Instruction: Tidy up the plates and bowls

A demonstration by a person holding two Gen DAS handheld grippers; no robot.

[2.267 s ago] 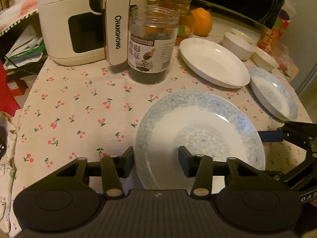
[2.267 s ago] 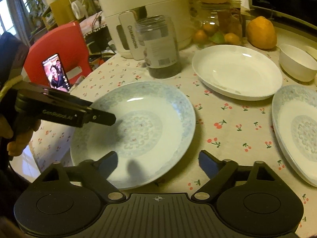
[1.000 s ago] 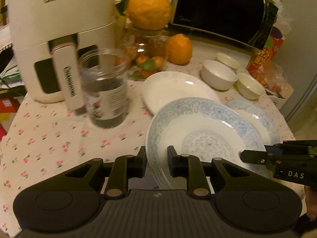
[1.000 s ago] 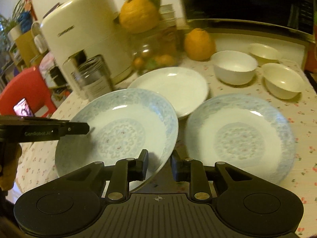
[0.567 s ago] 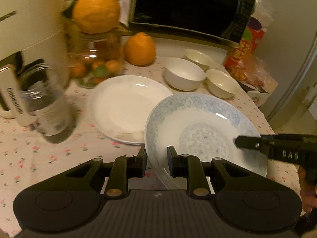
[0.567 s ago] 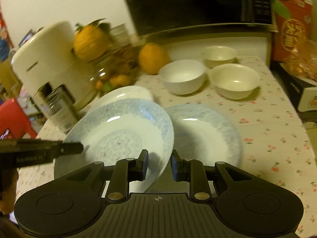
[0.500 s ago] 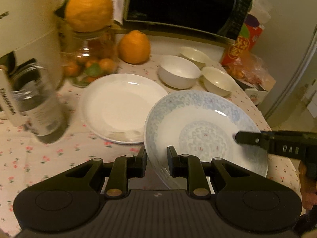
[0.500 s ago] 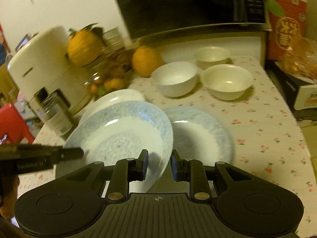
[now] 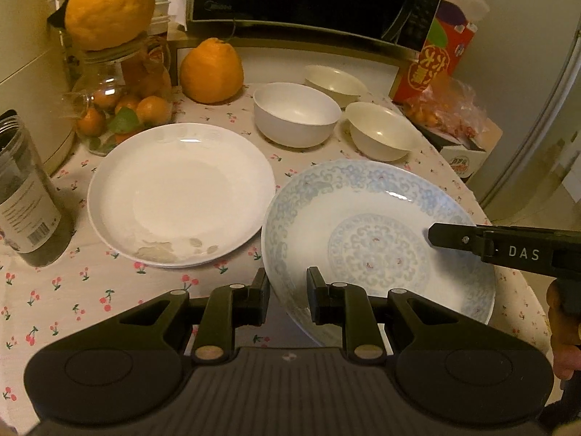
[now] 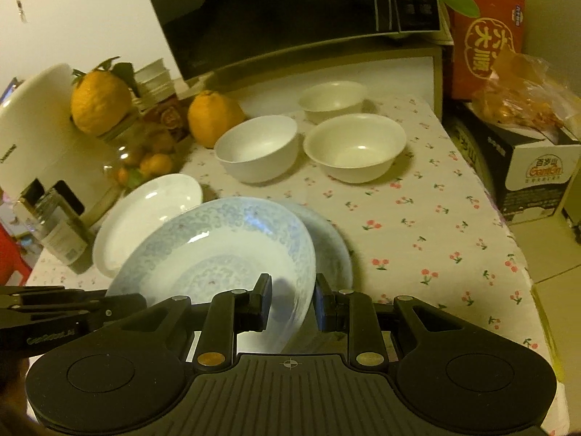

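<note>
Two grippers hold one blue-patterned plate (image 9: 377,229) above a second patterned plate (image 10: 332,245).

Left gripper (image 9: 287,292) and right gripper (image 10: 289,299) fingers pinch opposite rims, tilting it over the surface (image 10: 428,225), beside a white plate (image 9: 179,192).

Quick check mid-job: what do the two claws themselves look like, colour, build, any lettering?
Both are matte black plastic. The left claw and right claw each show ribbed bodies, round side discs, brass-coloured pivot pins and flat rectangular pads. White "DAS" lettering marks the right; the left's grey lettering is too blurred to read. No cables visible.
</note>
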